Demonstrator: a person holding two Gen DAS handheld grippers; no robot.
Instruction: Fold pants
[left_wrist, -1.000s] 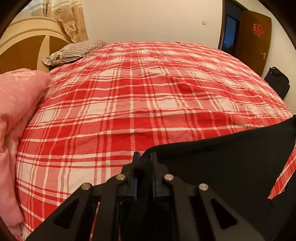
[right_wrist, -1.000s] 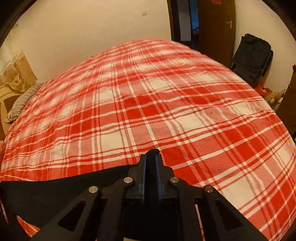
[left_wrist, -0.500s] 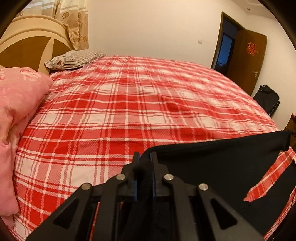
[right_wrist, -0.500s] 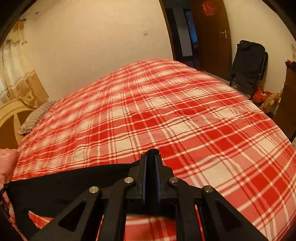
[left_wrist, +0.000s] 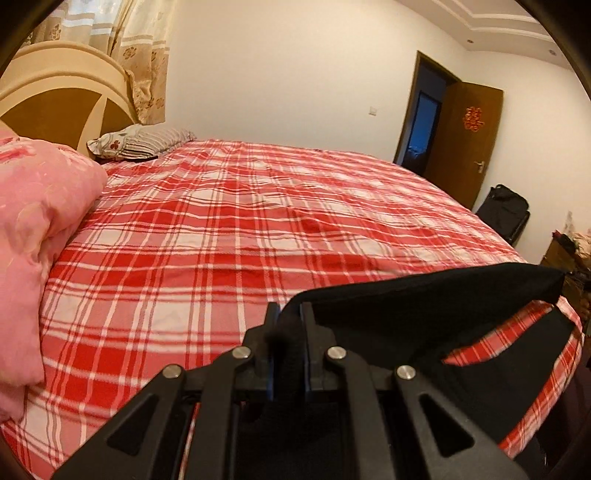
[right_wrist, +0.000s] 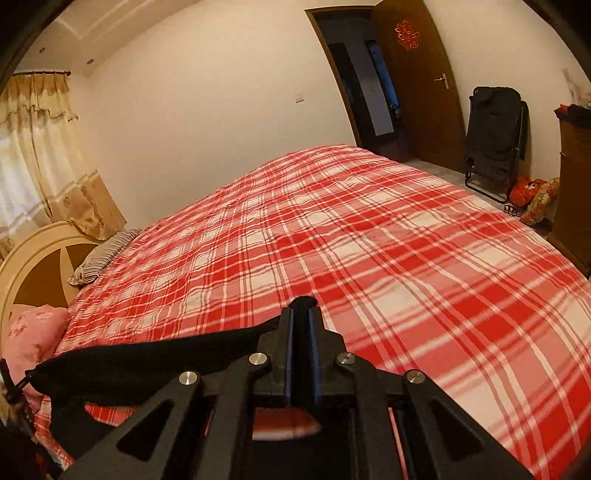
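The left gripper (left_wrist: 289, 314) is clenched on a corner of the black pants (left_wrist: 424, 306), with dark cloth pinched between its two fingers. From that grip the pants run toward 3 o'clock as a taut band held above the bed (left_wrist: 229, 229). A second black panel hangs lower at 4 o'clock, with a wedge of red plaid sheet showing between the two.

The right gripper (right_wrist: 302, 314) is likewise clamped on the pants (right_wrist: 147, 360); a small bulge of black fabric protrudes above its fingertips. From there the cloth extends toward 9 o'clock, off the bed surface.

Each gripper body covers the lower middle of its own view, so the cloth directly below the fingers is hidden. The lower part of the pants is cut off at the frame edge in both views. The far end of the band at 9 o'clock in the right wrist view is dark and hard to resolve.

Only the left wrist view shows the full pink quilt (left_wrist: 40, 236) at 9 o'clock. Only the right wrist view shows the black folding chair (right_wrist: 495, 129) fully, at 2 o'clock.
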